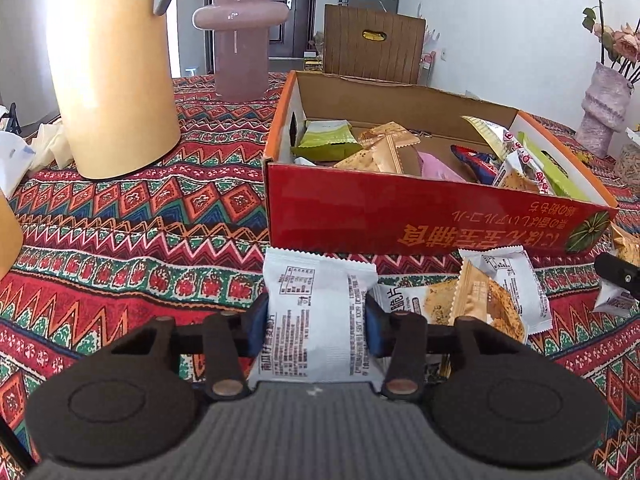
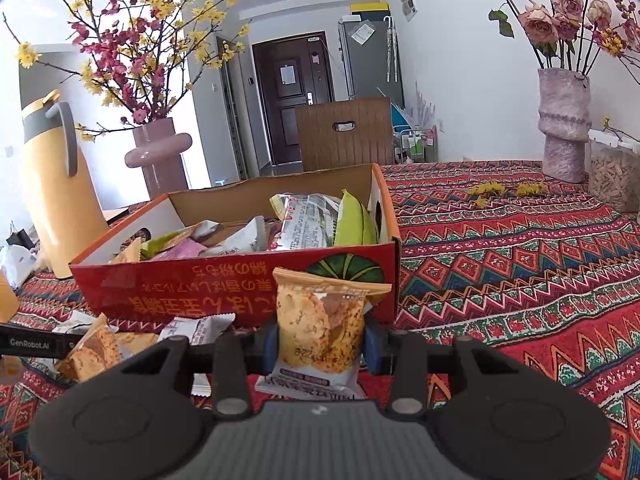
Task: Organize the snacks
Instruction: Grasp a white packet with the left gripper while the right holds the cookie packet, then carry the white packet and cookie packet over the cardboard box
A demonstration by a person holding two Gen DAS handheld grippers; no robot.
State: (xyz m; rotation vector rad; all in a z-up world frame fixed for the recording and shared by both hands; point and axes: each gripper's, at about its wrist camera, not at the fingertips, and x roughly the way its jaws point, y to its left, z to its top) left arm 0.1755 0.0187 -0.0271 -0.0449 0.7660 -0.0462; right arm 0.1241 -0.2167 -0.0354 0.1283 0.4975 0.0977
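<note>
Patterned cloth covers our table [image 1: 120,220], where we clamp a white snack packet [image 1: 318,312] in the left tool [image 1: 316,320] and an orange cracker packet [image 2: 320,320] in the right tool [image 2: 320,340], both just before the red box [image 1: 400,216], ready, we judge, for dropping inside.

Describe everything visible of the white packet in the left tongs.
The white packet is a small sealed foil-like pouch with crimped, serrated ends, showing its back side: black print, a nutrition table and a centre seam. It stands nearly upright, top edge toward the red box, just short of its front wall. The blue pads of the left tongs press both its sides; its lower end reaches the tongs' grey body.
</note>
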